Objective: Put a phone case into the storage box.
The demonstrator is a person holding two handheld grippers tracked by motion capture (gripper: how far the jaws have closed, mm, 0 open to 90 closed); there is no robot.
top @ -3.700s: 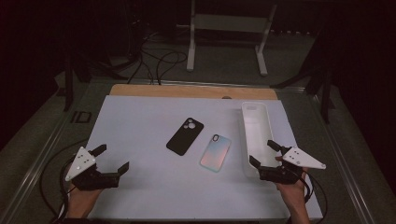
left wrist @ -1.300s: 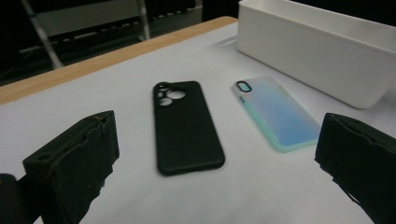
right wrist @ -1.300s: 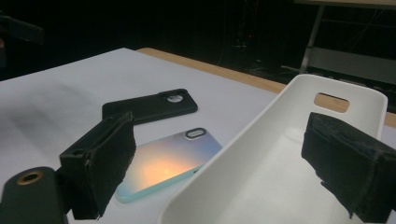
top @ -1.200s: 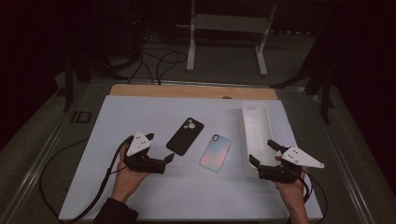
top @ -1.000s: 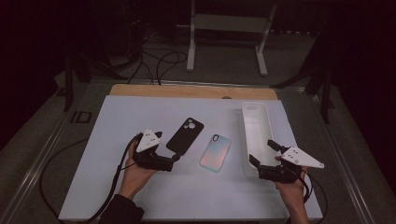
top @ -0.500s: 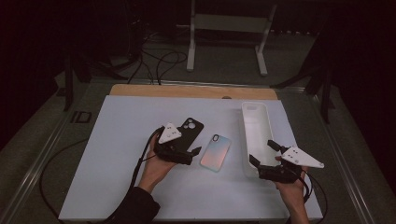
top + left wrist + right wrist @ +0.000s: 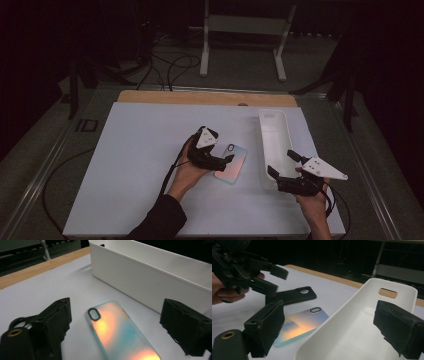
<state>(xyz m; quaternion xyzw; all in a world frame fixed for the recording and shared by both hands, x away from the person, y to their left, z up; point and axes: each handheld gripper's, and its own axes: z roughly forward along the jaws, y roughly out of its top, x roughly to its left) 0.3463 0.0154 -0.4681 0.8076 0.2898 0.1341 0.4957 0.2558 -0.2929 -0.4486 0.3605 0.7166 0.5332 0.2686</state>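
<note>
An iridescent phone case [image 7: 234, 166] [image 7: 120, 332] [image 7: 299, 326] lies face down near the middle of the white table [image 7: 135, 170]. My left gripper [image 7: 226, 161] [image 7: 117, 303] hangs low over it, open. Its jaws have just been closing a little, with the case lying between them and the pads off it. A black phone case [image 7: 292, 296] lies just beyond, behind the left gripper [image 7: 275, 281]. My right gripper [image 7: 281, 163] [image 7: 330, 307] stands open at the near end of a long white tray [image 7: 274, 135] [image 7: 352, 322] [image 7: 150, 277], with nothing between its jaws.
The tray stands lengthwise right of the cases and holds nothing. A wooden strip [image 7: 200, 97] borders the far table edge. Beyond it stand a metal frame [image 7: 245, 25] and floor cables [image 7: 170, 65]. The left gripper's cable [image 7: 60, 170] trails off the table's left side.
My left gripper has travelled right from the table's left part, past the black case, to the iridescent case. The right gripper has stayed put.
</note>
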